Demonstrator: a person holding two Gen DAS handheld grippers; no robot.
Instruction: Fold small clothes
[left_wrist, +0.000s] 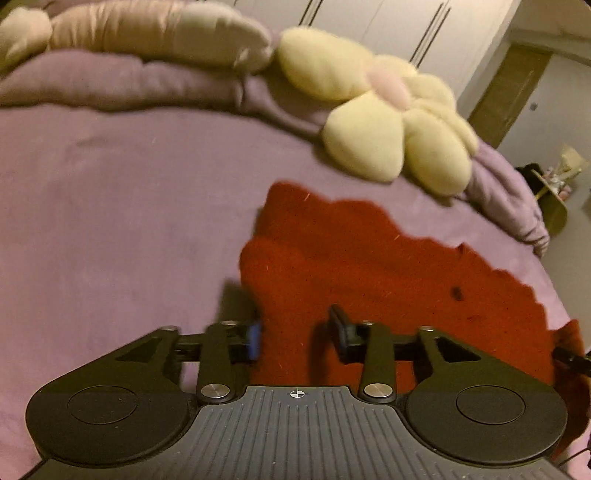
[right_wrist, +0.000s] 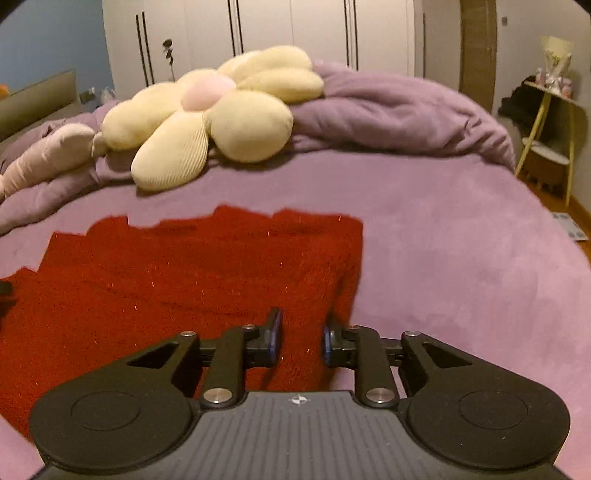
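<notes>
Lying flat on the bed, the red garment spans between both hand-held grippers, left and right, each part-open over a near corner, gripping nothing.

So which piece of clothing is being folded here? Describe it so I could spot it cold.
Start from the wide purple bedspread. On the near part of it, in front of the cream flower-shaped cushion, lies the red knitted garment, spread flat. It is the only red thing on the bed, fuzzy in texture, with a stepped, scalloped far edge.
</notes>
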